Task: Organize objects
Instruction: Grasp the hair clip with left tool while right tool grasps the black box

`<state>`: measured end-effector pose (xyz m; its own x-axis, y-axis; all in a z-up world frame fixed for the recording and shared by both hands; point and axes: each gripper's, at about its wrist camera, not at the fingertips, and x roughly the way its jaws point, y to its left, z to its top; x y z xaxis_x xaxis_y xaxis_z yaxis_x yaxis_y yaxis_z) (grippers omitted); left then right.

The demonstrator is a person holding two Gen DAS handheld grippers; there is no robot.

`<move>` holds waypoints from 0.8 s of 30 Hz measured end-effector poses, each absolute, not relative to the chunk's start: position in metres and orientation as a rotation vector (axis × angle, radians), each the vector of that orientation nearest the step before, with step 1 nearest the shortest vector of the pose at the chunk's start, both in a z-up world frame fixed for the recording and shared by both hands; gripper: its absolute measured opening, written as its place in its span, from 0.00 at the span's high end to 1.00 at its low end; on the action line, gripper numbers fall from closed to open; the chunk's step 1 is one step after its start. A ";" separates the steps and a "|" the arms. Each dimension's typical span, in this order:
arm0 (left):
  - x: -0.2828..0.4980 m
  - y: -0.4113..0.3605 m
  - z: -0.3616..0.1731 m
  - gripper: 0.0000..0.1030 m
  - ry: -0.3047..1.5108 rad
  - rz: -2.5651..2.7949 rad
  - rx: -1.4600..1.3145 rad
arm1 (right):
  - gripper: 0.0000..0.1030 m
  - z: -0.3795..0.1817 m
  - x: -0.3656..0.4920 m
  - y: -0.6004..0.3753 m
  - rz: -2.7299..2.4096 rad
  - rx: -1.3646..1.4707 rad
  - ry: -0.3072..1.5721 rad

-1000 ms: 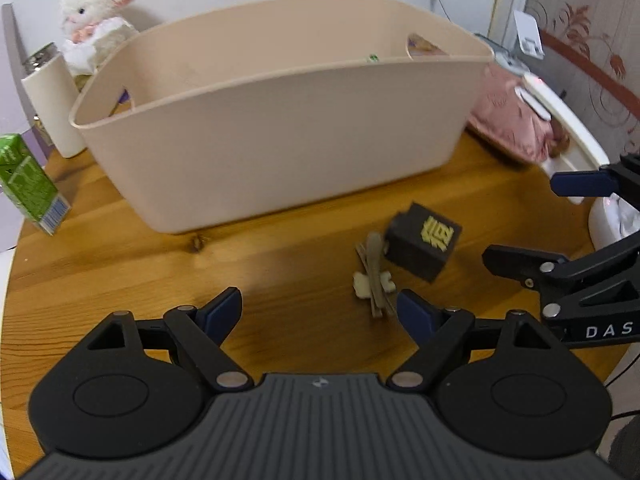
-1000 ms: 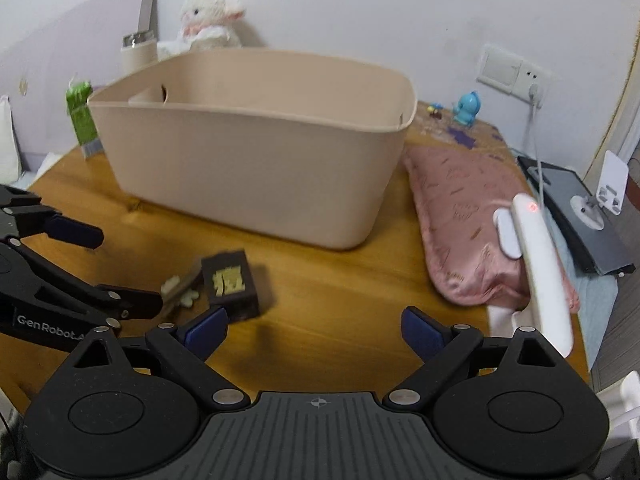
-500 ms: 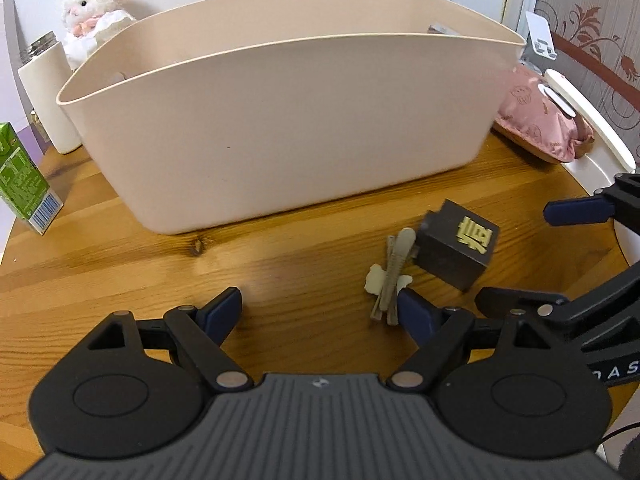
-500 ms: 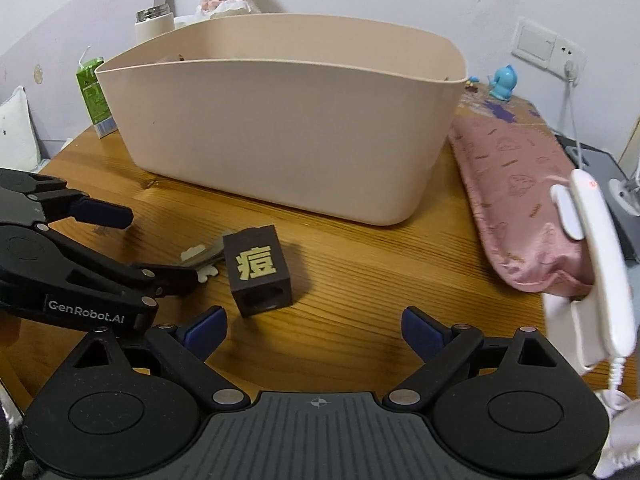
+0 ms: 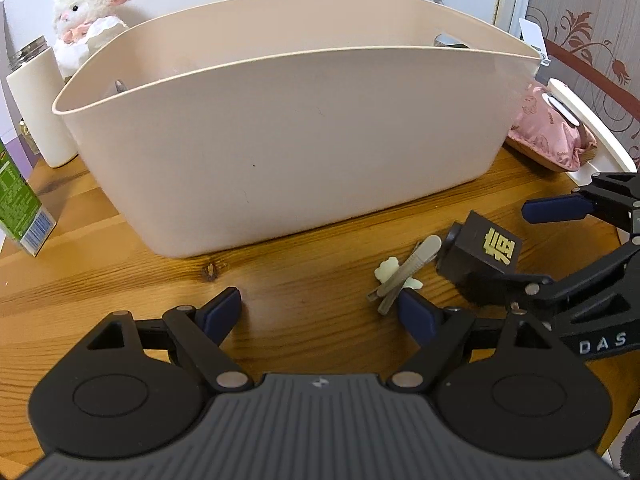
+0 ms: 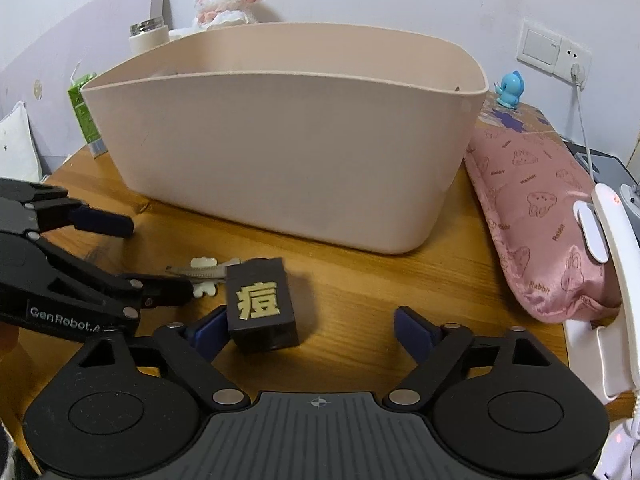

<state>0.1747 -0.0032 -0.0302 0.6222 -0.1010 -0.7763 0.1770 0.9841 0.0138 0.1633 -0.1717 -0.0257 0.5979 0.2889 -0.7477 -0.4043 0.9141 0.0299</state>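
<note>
A round wooden table (image 6: 400, 280) carries everything. A large beige plastic tub (image 6: 280, 140) sits across its middle. Before the tub, toward the near edge, a small black cube (image 6: 260, 304) with a gold character stands just beside a pale hair clip (image 6: 204, 270). A pink rabbit-print pouch (image 6: 536, 220) lies along the right edge. By the left edge stand a green carton (image 5: 18, 204) and a white bottle (image 5: 40, 108).
</note>
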 end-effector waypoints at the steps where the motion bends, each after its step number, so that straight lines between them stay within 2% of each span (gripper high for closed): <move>1: 0.175 -0.001 -0.030 0.16 0.886 -0.155 0.085 | 0.19 -0.026 0.165 -0.170 0.405 -0.149 0.836; 4: 0.178 0.001 -0.029 0.17 0.881 -0.147 0.087 | 0.25 -0.027 0.168 -0.168 0.410 -0.143 0.832; 11: 0.190 -0.002 -0.027 0.21 0.894 -0.194 0.105 | 0.27 -0.027 0.174 -0.171 0.406 -0.120 0.835; 12: 0.190 -0.003 -0.026 0.21 0.896 -0.200 0.112 | 0.28 -0.027 0.173 -0.171 0.396 -0.129 0.833; 14: 0.189 -0.003 -0.025 0.21 0.894 -0.227 0.110 | 0.37 -0.026 0.173 -0.173 0.369 -0.154 0.829; 21: 0.192 -0.016 -0.025 0.20 0.876 -0.249 0.143 | 0.40 -0.026 0.180 -0.181 0.364 -0.142 0.829; 24: 0.196 -0.021 -0.026 0.21 0.873 -0.255 0.150 | 0.46 -0.027 0.179 -0.179 0.344 -0.168 0.824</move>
<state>0.1961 -0.0211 -0.0263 0.6148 -0.1594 -0.7724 0.2811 0.9593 0.0257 0.1789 -0.1788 -0.0273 0.6278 0.2338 -0.7424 -0.3633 0.9316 -0.0139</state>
